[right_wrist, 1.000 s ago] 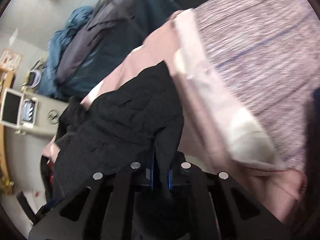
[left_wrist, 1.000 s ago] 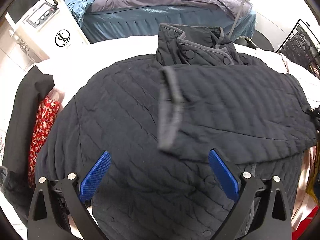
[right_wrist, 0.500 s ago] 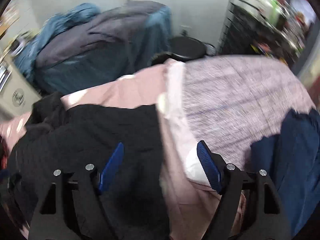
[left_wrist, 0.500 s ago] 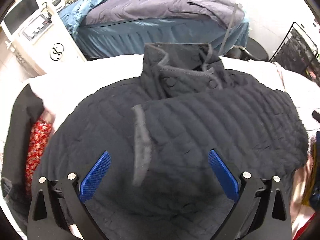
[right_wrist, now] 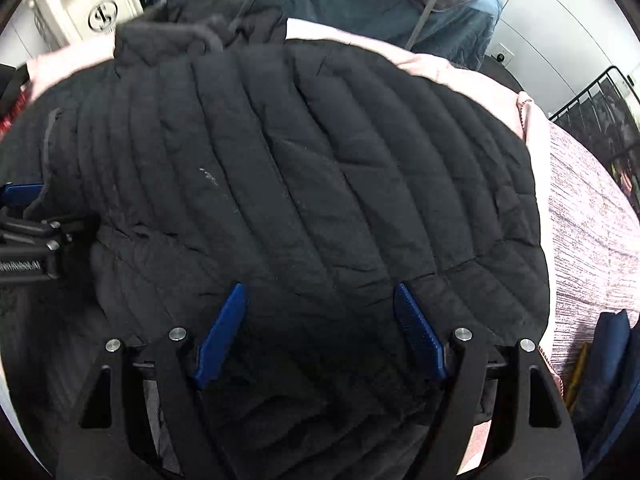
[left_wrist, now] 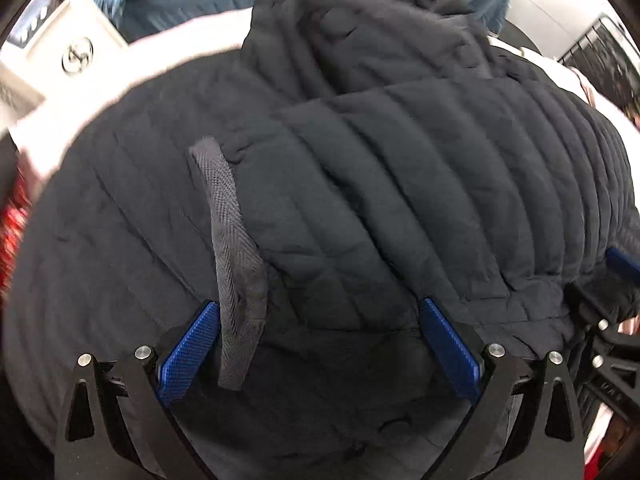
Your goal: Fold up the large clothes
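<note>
dark quilted jacket (left_wrist: 400, 184) spread over pink bedding (right_wrist: 472, 76), collar at the far side, one sleeve folded across the chest with its grey cuff (left_wrist: 236, 264) lying near the left gripper (left_wrist: 320, 344). jaws spread wide, gripping nothing. right gripper (right_wrist: 320, 332) likewise spread, low over the jacket's near right part.

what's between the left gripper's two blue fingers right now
In the left wrist view, the open left hand-held gripper straddles the dark quilted jacket. The grey cuff of its folded sleeve hangs just inside the left-side finger.
</note>
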A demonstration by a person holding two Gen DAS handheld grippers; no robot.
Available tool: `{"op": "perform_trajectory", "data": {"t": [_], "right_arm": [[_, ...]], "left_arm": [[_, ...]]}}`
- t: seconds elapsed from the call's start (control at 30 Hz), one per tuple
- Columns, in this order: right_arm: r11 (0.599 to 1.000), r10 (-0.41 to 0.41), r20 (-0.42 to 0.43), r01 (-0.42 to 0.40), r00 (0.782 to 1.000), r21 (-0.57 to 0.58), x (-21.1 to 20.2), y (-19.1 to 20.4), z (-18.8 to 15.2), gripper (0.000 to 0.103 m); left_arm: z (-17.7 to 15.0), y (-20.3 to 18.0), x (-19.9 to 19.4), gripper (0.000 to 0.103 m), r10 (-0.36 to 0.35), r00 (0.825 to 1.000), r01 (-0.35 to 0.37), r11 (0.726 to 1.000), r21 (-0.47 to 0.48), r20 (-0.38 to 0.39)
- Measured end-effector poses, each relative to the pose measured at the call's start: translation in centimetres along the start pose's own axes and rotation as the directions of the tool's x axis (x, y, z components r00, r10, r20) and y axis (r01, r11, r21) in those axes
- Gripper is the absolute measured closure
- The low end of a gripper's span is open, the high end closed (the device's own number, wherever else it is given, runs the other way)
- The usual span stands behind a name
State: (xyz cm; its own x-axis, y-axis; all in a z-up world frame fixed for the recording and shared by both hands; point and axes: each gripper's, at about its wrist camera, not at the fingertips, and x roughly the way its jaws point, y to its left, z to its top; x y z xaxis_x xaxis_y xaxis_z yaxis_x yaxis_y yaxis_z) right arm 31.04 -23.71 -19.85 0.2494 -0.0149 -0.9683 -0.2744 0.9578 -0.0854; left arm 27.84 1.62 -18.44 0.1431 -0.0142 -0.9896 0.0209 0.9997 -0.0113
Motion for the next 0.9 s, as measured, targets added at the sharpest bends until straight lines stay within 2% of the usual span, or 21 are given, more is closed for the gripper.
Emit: {"op": "perform_trajectory", "data": {"t": [0.1, 0.17, 0.3, 0.43, 0.57, 0.7, 0.8, 0.9], "right_arm": [[0.999, -0.019, -0.051, 0.017, 0.999, -0.031, 1.7, 0.3, 0.4, 0.016], [1.0, -0.019, -0.079, 0.018, 0.997, -0.006, 2.9, -0.3, 0.9, 0.005], [0.999, 0.0, -0.118, 0.004, 0.993, 0.037, 4.2, -1.1, 1.4, 0.005], [0.998, 0.005, -0.104, 0.002, 0.995, 0.067, 4.5, -1.6, 1.7, 0.005], [0.996, 0.023, -0.077, -0.016, 0.997, 0.086, 4.4, -2.4, 1.6, 0.005], [0.997, 0.022, -0.079, -0.016, 0.997, 0.075, 3.8, -2.7, 1.1, 0.005], [0.996, -0.002, -0.128, 0.013, 0.992, 0.088, 2.7, -2.6, 1.1, 0.005], [0.993, 0.02, -0.085, -0.009, 0.996, 0.121, 0.1, -2.2, 0.5, 0.005]], "left_arm": [[0.1, -0.3, 1.0, 0.005, 0.014, 1.0, -0.014, 1.0, 0.026, -0.007], [0.4, -0.4, 1.6, 0.005, 0.021, 1.0, -0.02, 1.0, 0.023, -0.016], [1.1, -0.2, 2.3, 0.004, 0.007, 0.999, -0.007, 1.0, 0.014, -0.051], [1.6, 0.3, 2.6, 0.004, -0.004, 0.998, 0.005, 1.0, 0.012, -0.058], [1.5, 0.4, 2.5, 0.004, 0.007, 1.0, -0.006, 1.0, 0.011, -0.03], [-0.2, 0.0, 1.5, 0.005, -0.006, 1.0, 0.006, 1.0, 0.015, -0.012], [-1.0, 0.4, -0.3, 0.005, 0.002, 1.0, -0.002, 1.0, -0.017, 0.005], [-2.9, 0.9, -2.9, 0.006, 0.031, 0.997, -0.027, 0.998, -0.064, 0.065]]}}
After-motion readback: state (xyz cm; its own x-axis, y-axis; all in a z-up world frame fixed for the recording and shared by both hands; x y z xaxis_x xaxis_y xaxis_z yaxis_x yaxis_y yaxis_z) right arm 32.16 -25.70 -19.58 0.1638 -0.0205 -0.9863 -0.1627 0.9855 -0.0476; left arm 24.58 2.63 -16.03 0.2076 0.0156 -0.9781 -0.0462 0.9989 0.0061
